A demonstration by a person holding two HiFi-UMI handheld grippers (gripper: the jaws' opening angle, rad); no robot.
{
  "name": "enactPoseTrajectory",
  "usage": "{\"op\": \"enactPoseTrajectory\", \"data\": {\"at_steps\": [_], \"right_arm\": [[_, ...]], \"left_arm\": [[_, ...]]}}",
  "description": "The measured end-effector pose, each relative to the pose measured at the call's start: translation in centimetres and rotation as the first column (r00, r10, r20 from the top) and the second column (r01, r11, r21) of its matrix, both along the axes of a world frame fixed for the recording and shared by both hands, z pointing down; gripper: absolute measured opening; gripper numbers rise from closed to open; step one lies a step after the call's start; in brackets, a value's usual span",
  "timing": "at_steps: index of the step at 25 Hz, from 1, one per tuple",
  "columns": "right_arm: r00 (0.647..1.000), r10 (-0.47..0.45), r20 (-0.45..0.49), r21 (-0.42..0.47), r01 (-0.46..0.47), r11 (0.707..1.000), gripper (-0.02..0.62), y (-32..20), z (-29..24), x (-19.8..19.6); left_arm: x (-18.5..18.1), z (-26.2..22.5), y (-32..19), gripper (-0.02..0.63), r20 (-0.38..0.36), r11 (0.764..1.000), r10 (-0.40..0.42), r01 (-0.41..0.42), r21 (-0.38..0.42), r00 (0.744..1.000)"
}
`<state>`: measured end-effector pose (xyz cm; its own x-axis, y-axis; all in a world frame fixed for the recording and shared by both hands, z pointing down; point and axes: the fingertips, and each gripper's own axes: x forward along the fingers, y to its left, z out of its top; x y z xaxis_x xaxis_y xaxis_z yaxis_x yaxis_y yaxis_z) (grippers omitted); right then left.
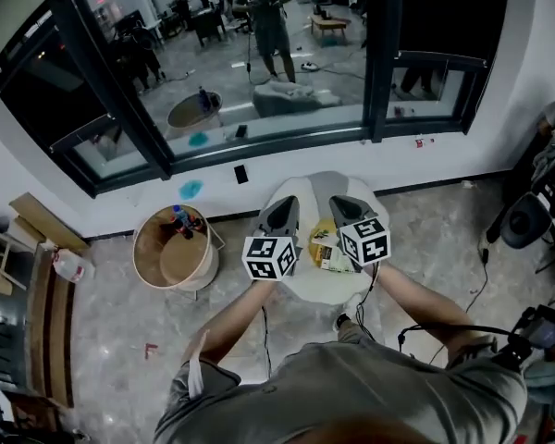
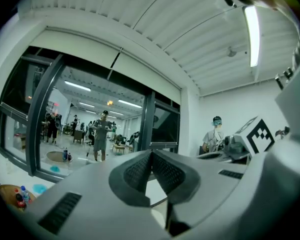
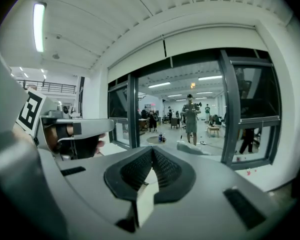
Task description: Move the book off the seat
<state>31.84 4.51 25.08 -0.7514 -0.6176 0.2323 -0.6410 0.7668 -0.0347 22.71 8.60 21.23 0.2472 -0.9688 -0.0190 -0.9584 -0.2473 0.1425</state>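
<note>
In the head view a book with a yellow and white cover lies on a round white seat below my hands. Both grippers hover side by side above it, pointing toward the window wall. The left gripper is over the seat's left part and the right gripper over its far side, just beyond the book. In its own view the left gripper has its jaws pressed together on nothing. The right gripper is likewise shut and empty. The book is hidden in both gripper views.
A round wooden tub holding small bottles stands left of the seat. A big dark-framed window fills the wall ahead. Wooden boards and a plastic bottle lie at far left. Black equipment and cables are at right.
</note>
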Motion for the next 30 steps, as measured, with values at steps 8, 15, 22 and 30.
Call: {"op": "enactPoseTrajectory", "data": {"at_steps": [8,15,22,30], "right_arm": [[0.998,-0.054,0.035,0.002,0.054,0.999,0.014,-15.2,-1.9,-2.8],[0.998,-0.046,0.032,0.03,0.045,0.999,0.013,-24.1,-2.1,-2.7],[0.999,-0.003,0.038,0.031,0.002,1.0,0.012,-26.9,-3.1,-4.9],[0.999,0.032,-0.007,0.123,-0.031,0.992,0.023,-27.8,-3.8,-5.5]], "left_arm": [[-2.3,-1.9,-15.2,0.012,0.031,0.998,-0.059,0.06,-0.016,0.998],[-3.1,-0.6,-23.6,0.012,0.019,0.988,-0.151,0.151,-0.005,0.988],[-4.4,-0.9,-27.0,0.011,0.022,0.995,-0.101,0.101,0.011,0.995],[-7.7,-1.6,-29.8,0.02,0.057,0.99,-0.141,0.142,-0.002,0.988]]}}
